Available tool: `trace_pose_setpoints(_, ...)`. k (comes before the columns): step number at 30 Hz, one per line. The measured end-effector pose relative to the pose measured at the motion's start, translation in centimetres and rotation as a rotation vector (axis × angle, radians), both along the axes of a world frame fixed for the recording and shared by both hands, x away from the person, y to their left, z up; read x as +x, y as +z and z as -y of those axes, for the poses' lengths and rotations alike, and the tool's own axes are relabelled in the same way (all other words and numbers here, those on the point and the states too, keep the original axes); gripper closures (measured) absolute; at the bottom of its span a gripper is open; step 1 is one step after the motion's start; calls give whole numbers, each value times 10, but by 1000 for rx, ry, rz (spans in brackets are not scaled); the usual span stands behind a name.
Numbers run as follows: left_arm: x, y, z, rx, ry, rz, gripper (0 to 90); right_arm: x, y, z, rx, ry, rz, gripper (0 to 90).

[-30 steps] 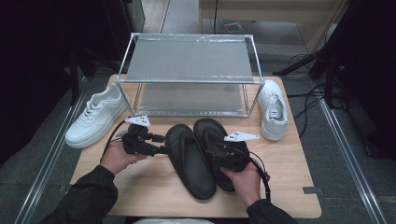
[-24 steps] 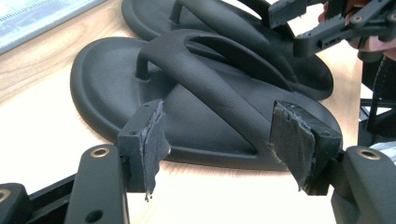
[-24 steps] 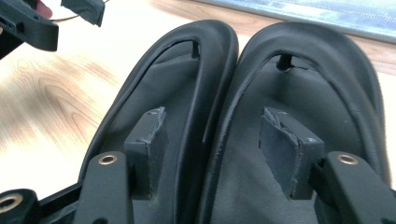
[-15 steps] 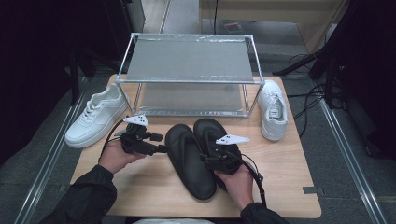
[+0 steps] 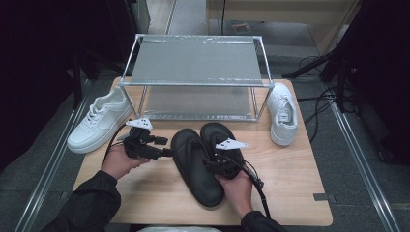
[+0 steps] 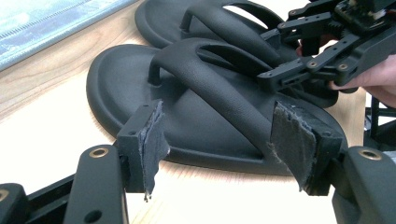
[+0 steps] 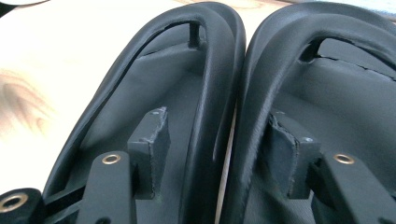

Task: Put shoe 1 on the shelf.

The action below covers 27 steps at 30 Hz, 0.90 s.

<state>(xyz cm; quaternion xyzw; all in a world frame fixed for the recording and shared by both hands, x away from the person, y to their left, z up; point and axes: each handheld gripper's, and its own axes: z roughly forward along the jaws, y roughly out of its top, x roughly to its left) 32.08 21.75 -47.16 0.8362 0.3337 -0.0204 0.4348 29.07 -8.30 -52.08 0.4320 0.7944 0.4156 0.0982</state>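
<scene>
Two black flip-flop sandals lie side by side mid-table, the left sandal [image 5: 202, 187] [image 7: 140, 93] [image 6: 201, 121] and the right sandal [image 5: 217, 133] [image 7: 355, 93] [image 6: 187, 14]. My right gripper [image 5: 212, 162] [image 7: 219, 144] [image 6: 273, 58] is lowered onto them. Its jaws straddle the two neighbouring strap arms, one pad inside each sandal. The jaws have just been closing, and a gap still shows at the left pad, so it is open. My left gripper [image 5: 165, 148] [image 6: 219, 140] is open at the left sandal's outer edge with nothing clamped.
A metal-framed two-level shelf rack [image 5: 193, 63] stands at the back of the wooden table [image 5: 295, 179]. One white sneaker [image 5: 99, 123] lies at its left, another white sneaker [image 5: 283, 113] at its right. Metal rails run along the floor on both sides.
My right gripper has moved left and down onto the sandals' straps, its jaws narrowing slightly. The left gripper and both sandals have kept still.
</scene>
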Motion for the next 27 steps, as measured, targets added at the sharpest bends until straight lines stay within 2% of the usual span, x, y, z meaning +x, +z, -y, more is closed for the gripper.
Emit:
trace_pose_setpoints(2,0,0,0,-2,2,-2,355,1,-2,-3,-8,-4,2,469)
trace_pose_setpoints(4,0,0,-1,1,10,0,355,1,-4,-5,-24,-6,22,495)
trace_pose_setpoints(6,1,1,-3,-9,9,-3,355,1,-4,-4,-32,-18,27,561)
trace_pose_setpoints(8,2,1,-3,-6,13,-1,355,3,-4,-1,-8,-19,9,589)
trace_pose_setpoints(10,2,1,-4,-6,13,0,355,4,-3,0,-7,-20,3,620)
trace_pose_setpoints(12,2,1,-3,-7,14,-1,355,3,-2,-1,-7,-20,-11,705)
trace_pose_setpoints(20,2,1,-3,-8,15,1,355,6,1,6,17,-49,-59,754)
trace_pose_setpoints(27,-1,1,-7,-1,24,4,355,10,11,10,20,-39,-64,756)
